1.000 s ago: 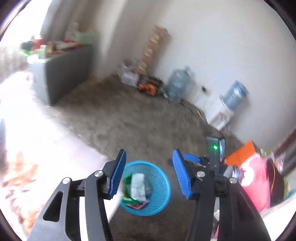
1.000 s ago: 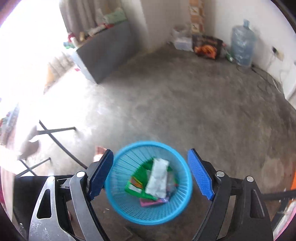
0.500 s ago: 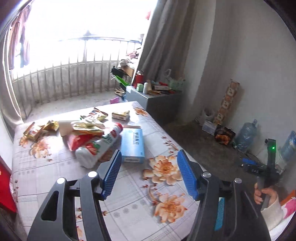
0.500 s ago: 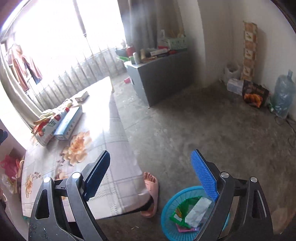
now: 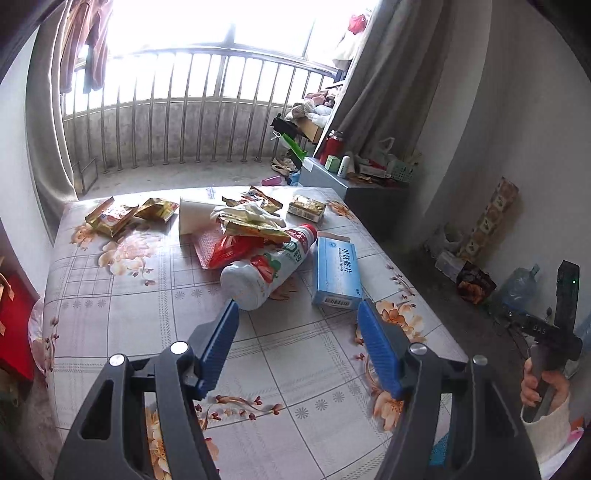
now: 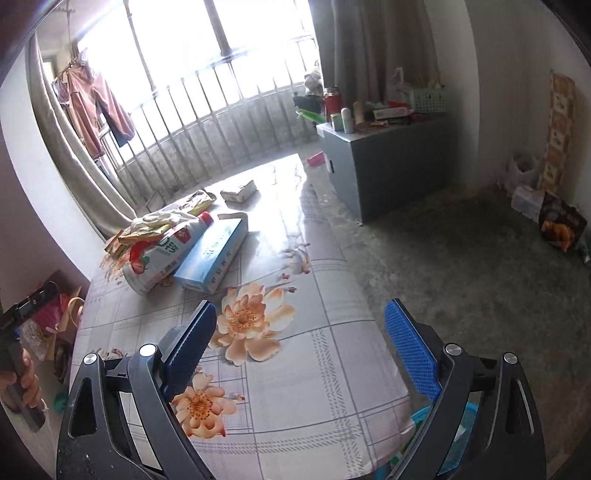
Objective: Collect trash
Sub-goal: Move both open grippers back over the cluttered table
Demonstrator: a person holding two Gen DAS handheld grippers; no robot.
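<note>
Both views, aimed at the blue basket [image 6: 424, 415] earlier, are now facing the table [image 5: 295, 354]. Left gripper [image 5: 297, 345] and right gripper [image 6: 301, 338] are angling downward, jaws opening, nothing between them. Bottle [image 5: 267, 267], blue box [image 5: 336, 271] and wrappers [image 5: 247, 219] are lying mid-table; near tabletop is bare.

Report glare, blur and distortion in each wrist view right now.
Left wrist view: window blown out white, railing bowed by the fisheye, bottle and blue box sharp. Right wrist view: glare washes the far tablecloth, dark vignette at the corners, no motion blur.
</note>
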